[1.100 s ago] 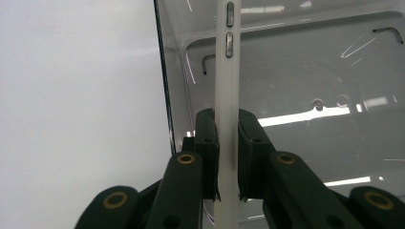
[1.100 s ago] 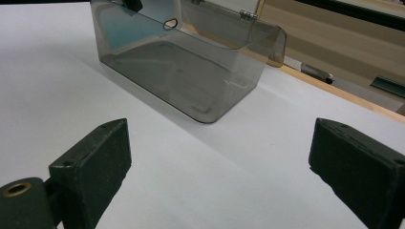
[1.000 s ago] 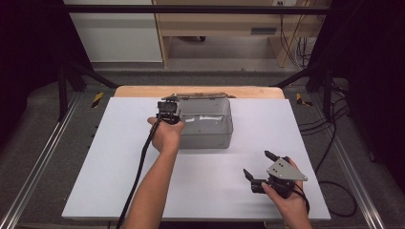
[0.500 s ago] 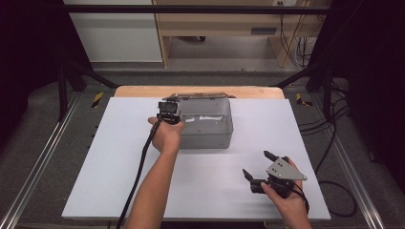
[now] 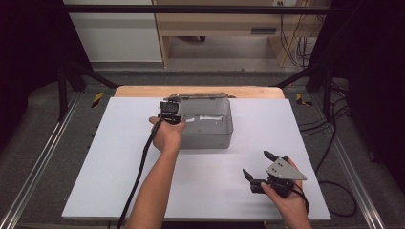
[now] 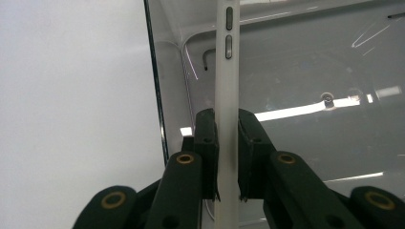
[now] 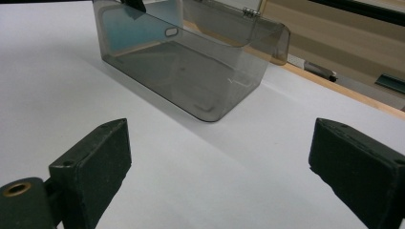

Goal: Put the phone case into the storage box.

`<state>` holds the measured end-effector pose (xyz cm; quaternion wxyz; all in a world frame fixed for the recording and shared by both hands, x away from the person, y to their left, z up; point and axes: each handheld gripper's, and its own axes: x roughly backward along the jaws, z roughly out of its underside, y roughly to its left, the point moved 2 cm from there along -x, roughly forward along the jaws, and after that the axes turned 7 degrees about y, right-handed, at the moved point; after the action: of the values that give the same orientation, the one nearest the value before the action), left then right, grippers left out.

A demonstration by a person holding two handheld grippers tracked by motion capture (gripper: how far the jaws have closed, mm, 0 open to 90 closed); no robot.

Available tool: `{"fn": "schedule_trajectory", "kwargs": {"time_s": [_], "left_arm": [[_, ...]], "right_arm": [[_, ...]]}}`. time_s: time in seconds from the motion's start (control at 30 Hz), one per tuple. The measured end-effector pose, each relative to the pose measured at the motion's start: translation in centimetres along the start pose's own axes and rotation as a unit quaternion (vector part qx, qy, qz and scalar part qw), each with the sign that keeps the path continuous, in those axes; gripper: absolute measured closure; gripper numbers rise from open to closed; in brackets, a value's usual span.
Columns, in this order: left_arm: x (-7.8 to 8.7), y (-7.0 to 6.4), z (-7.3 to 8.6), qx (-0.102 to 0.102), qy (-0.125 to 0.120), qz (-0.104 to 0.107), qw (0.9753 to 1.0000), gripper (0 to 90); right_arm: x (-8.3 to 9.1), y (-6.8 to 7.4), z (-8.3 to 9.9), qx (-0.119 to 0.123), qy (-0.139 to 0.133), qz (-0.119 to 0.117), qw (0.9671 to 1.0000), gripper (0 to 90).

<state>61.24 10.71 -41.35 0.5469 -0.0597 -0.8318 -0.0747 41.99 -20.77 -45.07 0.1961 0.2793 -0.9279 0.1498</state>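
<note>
The left tool [image 5: 170,112] is at the left end of a clear grey box [image 5: 210,125]. In the left gripper view its two black jaws are squeezed tight on the thin edge of a white phone [image 6: 226,95]. The phone stands on its edge inside the box, close to the left wall, and two small side buttons show near its top. The person's left hand [image 5: 167,135] holds this tool just in front of the box.

The box sits on the white surface [image 5: 119,162], near the far side. Its lid [image 7: 239,24] is open and leans back behind it.

The right tool [image 5: 255,169] is near the front right part of the surface, well apart from the box. Its jaws are spread wide with nothing between them. The right hand [image 5: 284,200] holds it low over the surface.
</note>
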Motion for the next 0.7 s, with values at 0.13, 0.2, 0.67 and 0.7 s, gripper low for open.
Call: {"fn": "schedule_trajectory", "kwargs": {"time_s": [0.13,0.2,0.67,0.7], "left_arm": [[-0.18,-0.08,0.03,-0.002,0.003,-0.002,1.0,79.9],[-0.19,-0.13,0.03,-0.001,0.002,-0.002,1.0,79.8],[-0.15,-0.14,-0.05,0.0,-0.005,-0.001,1.0,77.9],[-0.16,-0.13,-0.05,0.0,-0.005,-0.001,1.0,77.8]], "right_arm": [[-0.04,-0.06,0.07,-0.002,0.002,-0.001,1.0,7.6],[-0.07,-0.06,0.05,-0.003,0.002,0.0,1.0,7.6],[-0.09,-0.04,0.04,-0.001,0.003,-0.001,1.0,7.6],[-0.1,-0.04,0.04,-0.001,0.003,-0.001,1.0,7.6]]}}
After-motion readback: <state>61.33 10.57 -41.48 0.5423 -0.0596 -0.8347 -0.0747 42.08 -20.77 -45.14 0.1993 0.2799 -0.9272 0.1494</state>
